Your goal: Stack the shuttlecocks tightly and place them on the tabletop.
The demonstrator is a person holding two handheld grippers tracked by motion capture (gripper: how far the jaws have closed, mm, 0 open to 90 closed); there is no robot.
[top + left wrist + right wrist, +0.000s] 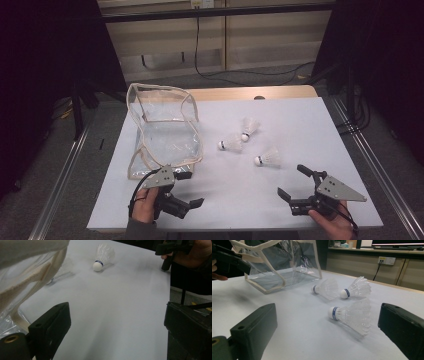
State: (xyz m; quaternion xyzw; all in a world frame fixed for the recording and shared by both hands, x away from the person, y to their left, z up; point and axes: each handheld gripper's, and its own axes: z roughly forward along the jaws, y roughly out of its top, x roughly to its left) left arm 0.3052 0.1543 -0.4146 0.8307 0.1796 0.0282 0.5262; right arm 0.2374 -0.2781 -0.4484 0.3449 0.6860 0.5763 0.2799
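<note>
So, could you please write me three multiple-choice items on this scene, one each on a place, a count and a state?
1. Where does the clear bag stand?
A. on the left part of the table
B. at the right edge
C. on the floor

2. How many shuttlecocks lie on the table?
A. one
B. three
C. five

3. How is the right hand-held gripper?
A. shut on a shuttlecock
B. open and holding nothing
C. inside the bag

Answers: 1 A, the high view shows it left of the shuttlecocks. 2 B, three lie by the middle, the nearest ahead of the right hand-held gripper. 3 B, its jaws stand wide apart over bare table.
</note>
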